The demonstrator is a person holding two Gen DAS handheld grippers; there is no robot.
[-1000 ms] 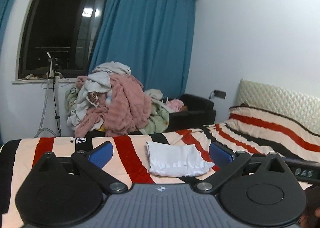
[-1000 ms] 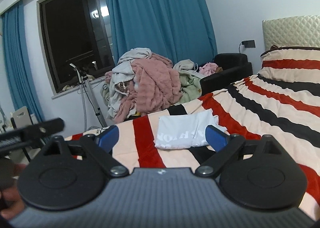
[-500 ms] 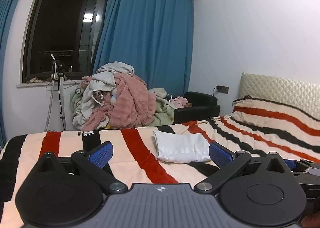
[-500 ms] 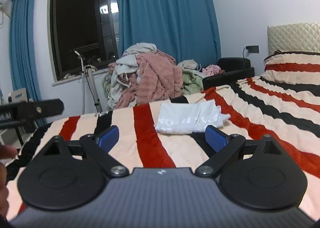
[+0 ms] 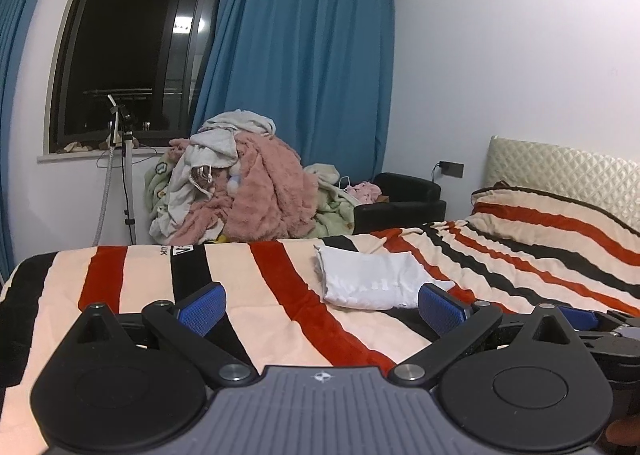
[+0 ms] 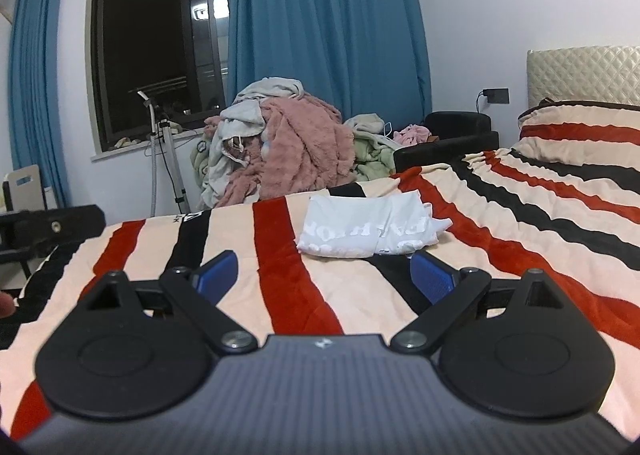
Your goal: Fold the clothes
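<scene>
Shirt (image 6: 366,229), folded on the bed (image 6: 520,223), lies at 12 o'clock beyond right gripper (image 6: 324,275); both grippers spread, left gripper (image 5: 320,305) too.

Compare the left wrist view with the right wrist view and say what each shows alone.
Left wrist only: the right tongs poking in at the right edge. Right wrist only: the left tongs at the left edge, a pale chair back and mirrored lettering on the white folded garment. Shared: that garment on the striped blanket, the laundry pile, the blue curtains, and both tongs open and empty.
</scene>
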